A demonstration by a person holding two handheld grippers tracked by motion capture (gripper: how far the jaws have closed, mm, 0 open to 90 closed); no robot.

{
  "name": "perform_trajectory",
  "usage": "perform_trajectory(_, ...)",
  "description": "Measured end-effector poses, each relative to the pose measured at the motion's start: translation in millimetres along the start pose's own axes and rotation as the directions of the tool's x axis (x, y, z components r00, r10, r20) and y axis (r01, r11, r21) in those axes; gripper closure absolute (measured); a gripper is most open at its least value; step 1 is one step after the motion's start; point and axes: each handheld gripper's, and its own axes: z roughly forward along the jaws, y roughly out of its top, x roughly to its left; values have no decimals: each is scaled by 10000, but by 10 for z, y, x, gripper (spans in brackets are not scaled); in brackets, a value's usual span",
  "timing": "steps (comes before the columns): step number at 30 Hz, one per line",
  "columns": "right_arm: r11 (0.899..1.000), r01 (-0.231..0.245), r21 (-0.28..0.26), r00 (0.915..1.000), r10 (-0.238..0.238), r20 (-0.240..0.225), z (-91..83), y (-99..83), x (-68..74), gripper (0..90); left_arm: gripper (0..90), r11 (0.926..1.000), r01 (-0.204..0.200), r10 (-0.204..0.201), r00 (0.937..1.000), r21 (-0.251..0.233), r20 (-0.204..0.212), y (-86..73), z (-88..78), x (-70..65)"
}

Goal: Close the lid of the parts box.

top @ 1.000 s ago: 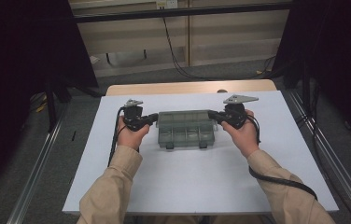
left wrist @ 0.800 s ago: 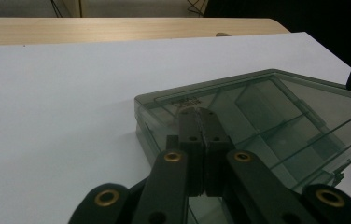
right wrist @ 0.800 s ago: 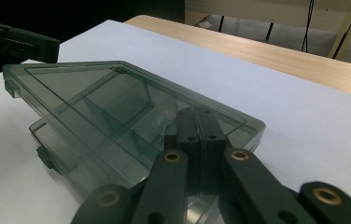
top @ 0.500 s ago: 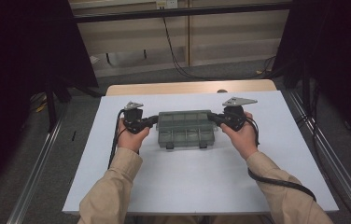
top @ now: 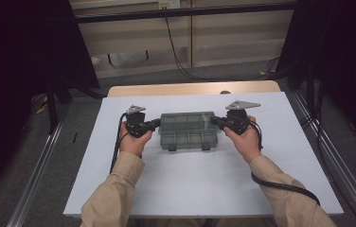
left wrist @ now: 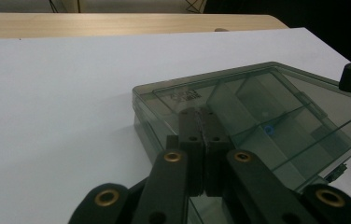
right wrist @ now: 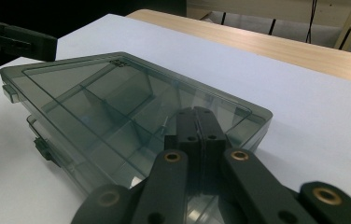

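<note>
A see-through green box [top: 188,130] with little rooms inside lies flat on the white table [top: 190,189]. It sits between the left gripper [top: 156,124] and the right gripper [top: 213,120]. Both pairs of jaws are pressed together, with their tips over the box's ends and nothing between them.

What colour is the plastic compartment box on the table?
The compartment box is see-through smoky grey-green; the right gripper view shows it best.

A clear grey plastic compartment box [top: 188,130] lies closed on the white sheet [top: 190,189] that covers the wooden worktop [top: 195,88], nearer the far edge. The left claw [top: 156,124] is at its left end, the right claw [top: 213,121] at its right end.
</note>
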Motion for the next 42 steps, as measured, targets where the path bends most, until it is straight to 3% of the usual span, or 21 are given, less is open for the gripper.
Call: perform_trajectory(42, 9999, 89, 104, 9999, -90, 85, 16, -155, -1, 900, 895, 9999, -73, 72, 9999, 123, 100, -158, 64, -37)
